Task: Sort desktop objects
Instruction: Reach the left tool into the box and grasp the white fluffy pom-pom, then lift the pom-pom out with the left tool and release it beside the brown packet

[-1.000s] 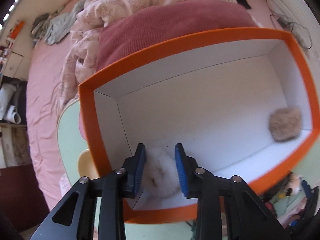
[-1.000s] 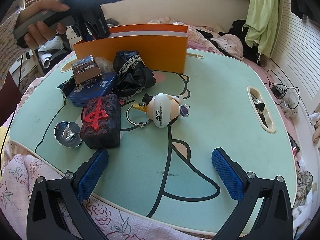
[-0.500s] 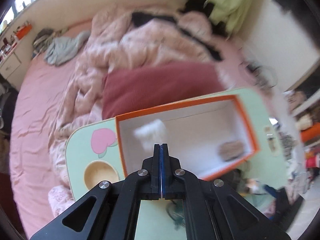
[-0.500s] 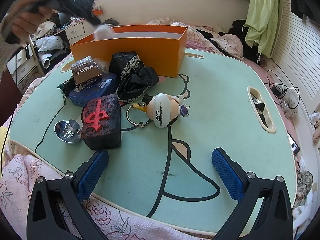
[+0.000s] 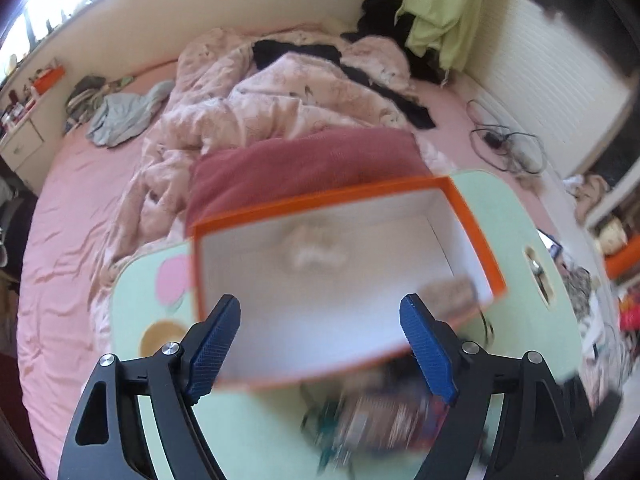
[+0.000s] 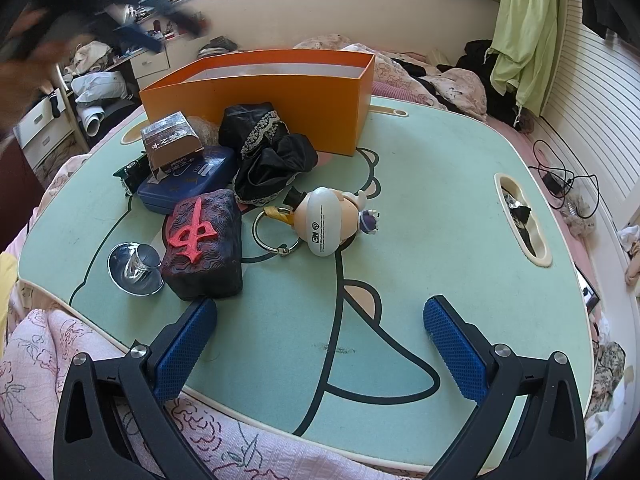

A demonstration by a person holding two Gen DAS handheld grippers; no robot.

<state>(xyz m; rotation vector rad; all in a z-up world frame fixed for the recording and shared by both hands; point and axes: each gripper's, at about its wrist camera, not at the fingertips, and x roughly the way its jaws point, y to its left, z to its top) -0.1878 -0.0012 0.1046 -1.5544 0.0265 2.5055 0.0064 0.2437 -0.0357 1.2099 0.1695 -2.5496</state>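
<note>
An orange box (image 6: pixel 260 96) with a white inside stands at the back of the green table (image 6: pixel 440 208). In the blurred left wrist view the box (image 5: pixel 476 232) holds a white fluffy ball (image 5: pixel 312 248) and a tan fluffy ball (image 5: pixel 448 292). My left gripper (image 5: pixel 320 344) is open and empty, high above the box; it shows blurred in the right wrist view (image 6: pixel 136 36). My right gripper (image 6: pixel 320 352) is open and empty at the table's near edge. A black block with a red sign (image 6: pixel 204 244), a toy figure (image 6: pixel 328 220), black cloth (image 6: pixel 268 156) and a blue case (image 6: pixel 188 184) lie before the box.
A small brown box (image 6: pixel 170 144) sits on the blue case. A glass dish (image 6: pixel 134 268) lies left of the block. A key ring (image 6: pixel 276 232) hangs on the toy. A slot (image 6: pixel 520 216) is at the table's right. A bed with pink quilt (image 5: pixel 280 96) lies behind.
My left gripper let go of the white fluffy ball in the box, rose well above it, shut for a moment and has opened wide. The right gripper has not moved.
</note>
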